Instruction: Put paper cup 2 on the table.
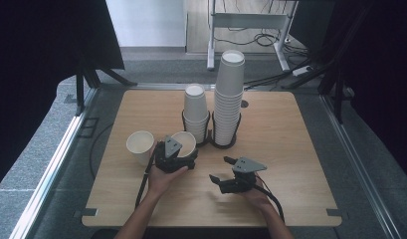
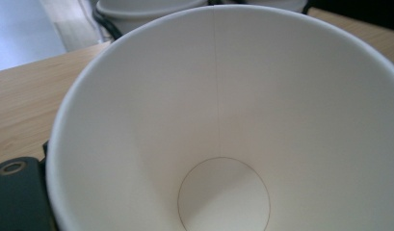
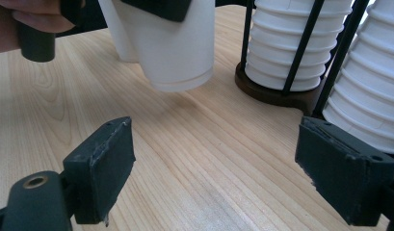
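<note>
My left gripper (image 1: 183, 155) is shut on a white paper cup (image 1: 185, 142), gripping its wall near the rim and holding it tilted just above the wooden table (image 1: 290, 149). The left gripper view looks straight into this empty cup (image 2: 223, 120). In the right gripper view the same cup (image 3: 170, 48) hangs clear of the table, with a shadow beneath it. A second empty cup (image 1: 140, 146) stands upright on the table to its left. My right gripper (image 1: 219, 168) is low over the table right of the held cup, open, with nothing between its pads (image 3: 103, 163).
A black wire holder (image 1: 211, 143) at the table's middle carries a short stack of cups (image 1: 196, 114) and a tall stack (image 1: 229, 94). Both stacks are close ahead of the right gripper (image 3: 214, 163). Dark curtains and a metal rail flank the table.
</note>
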### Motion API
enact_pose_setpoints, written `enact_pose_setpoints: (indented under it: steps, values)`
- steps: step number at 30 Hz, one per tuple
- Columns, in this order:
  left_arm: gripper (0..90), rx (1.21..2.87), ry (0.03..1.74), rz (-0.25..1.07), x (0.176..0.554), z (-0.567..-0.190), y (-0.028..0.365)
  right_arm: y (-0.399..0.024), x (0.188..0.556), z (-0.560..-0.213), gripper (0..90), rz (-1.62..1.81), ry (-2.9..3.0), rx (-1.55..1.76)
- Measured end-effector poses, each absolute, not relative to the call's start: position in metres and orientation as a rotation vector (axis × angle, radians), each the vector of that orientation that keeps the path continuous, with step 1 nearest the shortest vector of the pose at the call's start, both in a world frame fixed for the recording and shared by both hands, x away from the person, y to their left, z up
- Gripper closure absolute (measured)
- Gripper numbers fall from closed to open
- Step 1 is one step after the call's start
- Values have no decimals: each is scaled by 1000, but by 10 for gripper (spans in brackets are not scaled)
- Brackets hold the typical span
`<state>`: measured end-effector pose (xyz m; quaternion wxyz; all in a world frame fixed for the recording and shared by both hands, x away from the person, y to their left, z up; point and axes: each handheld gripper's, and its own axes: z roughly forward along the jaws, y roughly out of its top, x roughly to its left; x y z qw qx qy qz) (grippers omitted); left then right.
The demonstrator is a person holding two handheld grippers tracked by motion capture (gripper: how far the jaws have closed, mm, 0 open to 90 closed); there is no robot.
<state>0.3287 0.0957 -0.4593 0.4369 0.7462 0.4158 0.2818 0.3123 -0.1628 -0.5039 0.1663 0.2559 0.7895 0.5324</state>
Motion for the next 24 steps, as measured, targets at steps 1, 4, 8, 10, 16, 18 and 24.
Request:
enact_pose_setpoints:
  steps: [1, 4, 8, 10, 16, 18, 24]
  values:
    - [105, 1862, 1039, 711, 329, -460, 95, -163, 312, -504, 140, 1515, 2249, 728]
    - [104, 1886, 1062, 767, 332, -464, 92, -162, 312, -504, 140, 1513, 2254, 727]
    - [103, 1901, 1089, 783, 336, -468, 91, -161, 312, -505, 140, 1510, 2259, 722]
    - [102, 1901, 1098, 778, 338, -469, 92, -161, 312, -505, 140, 1504, 2264, 721]
    - [98, 1919, 1129, 758, 344, -474, 93, -162, 313, -505, 140, 1505, 2257, 726]
    - [95, 1927, 1140, 749, 346, -475, 92, -163, 313, -505, 141, 1511, 2254, 727]
    - [91, 1933, 1159, 731, 348, -478, 92, -165, 313, -504, 145, 1521, 2243, 724]
